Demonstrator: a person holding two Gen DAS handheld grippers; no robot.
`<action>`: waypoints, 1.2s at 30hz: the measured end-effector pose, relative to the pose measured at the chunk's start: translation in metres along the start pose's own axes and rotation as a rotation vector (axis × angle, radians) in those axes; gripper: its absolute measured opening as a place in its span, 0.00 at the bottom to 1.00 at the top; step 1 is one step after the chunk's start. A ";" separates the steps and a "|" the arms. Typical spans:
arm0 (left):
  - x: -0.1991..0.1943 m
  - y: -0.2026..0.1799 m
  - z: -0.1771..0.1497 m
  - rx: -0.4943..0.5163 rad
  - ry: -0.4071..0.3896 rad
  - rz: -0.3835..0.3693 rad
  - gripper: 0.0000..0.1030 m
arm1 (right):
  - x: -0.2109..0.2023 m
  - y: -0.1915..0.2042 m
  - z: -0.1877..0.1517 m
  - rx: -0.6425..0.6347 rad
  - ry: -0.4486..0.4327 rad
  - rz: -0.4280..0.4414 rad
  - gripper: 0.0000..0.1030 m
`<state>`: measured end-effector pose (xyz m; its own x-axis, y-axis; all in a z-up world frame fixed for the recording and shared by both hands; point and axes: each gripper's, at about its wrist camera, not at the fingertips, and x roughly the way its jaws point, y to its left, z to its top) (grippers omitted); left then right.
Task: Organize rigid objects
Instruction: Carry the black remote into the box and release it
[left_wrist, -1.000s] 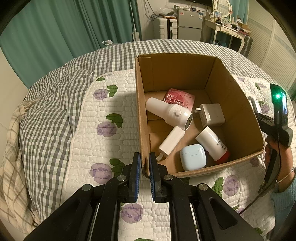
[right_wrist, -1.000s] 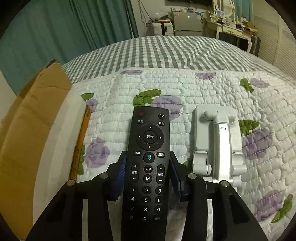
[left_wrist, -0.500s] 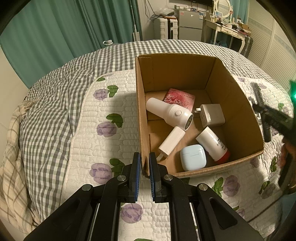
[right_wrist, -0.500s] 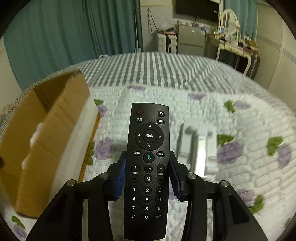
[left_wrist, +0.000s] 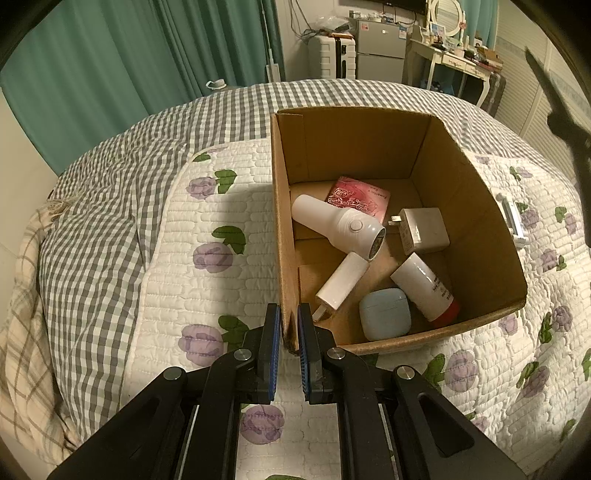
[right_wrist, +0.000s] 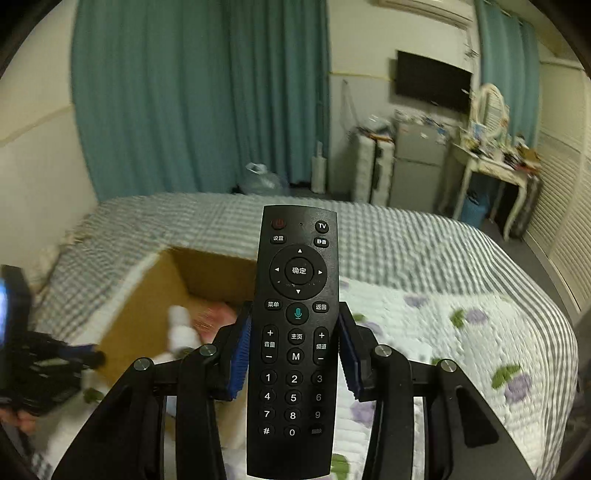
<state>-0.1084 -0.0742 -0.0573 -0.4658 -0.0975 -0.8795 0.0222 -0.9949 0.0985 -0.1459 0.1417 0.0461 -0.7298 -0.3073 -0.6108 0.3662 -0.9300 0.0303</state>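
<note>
My left gripper (left_wrist: 284, 325) is shut on the near left wall of an open cardboard box (left_wrist: 476, 206) that sits on the bed. Inside lie a white hair dryer (left_wrist: 338, 225), a white charger (left_wrist: 424, 230), a red-capped white tube (left_wrist: 424, 286), a pale blue earbud case (left_wrist: 384, 314), a white plug (left_wrist: 341, 282) and a pink packet (left_wrist: 356, 197). My right gripper (right_wrist: 294, 350) is shut on a black remote control (right_wrist: 295, 332), held in the air to the right of the box (right_wrist: 207, 273). It shows at the right edge of the left wrist view (left_wrist: 565, 125).
A white phone stand (left_wrist: 513, 219) lies on the quilt just right of the box. The bed has a floral quilt (left_wrist: 207, 258) over a grey checked cover. Teal curtains, a suitcase, a small fridge and a dressing table stand beyond the bed.
My right gripper has lifted the remote off the quilt and risen high, turning towards the box. The phone stand stays on the bed. My left gripper has not moved.
</note>
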 end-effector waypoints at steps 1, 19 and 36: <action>0.000 0.000 0.000 0.000 -0.001 -0.001 0.09 | -0.003 0.009 0.003 -0.010 -0.008 0.016 0.40; -0.001 0.002 -0.001 0.001 -0.009 -0.026 0.09 | 0.085 0.087 -0.031 -0.092 0.147 0.077 0.40; 0.001 0.000 -0.001 0.006 -0.012 -0.017 0.09 | 0.083 0.074 -0.034 -0.057 0.100 0.078 0.70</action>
<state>-0.1080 -0.0743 -0.0584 -0.4768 -0.0805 -0.8753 0.0087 -0.9962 0.0868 -0.1601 0.0544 -0.0289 -0.6374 -0.3539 -0.6845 0.4542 -0.8901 0.0373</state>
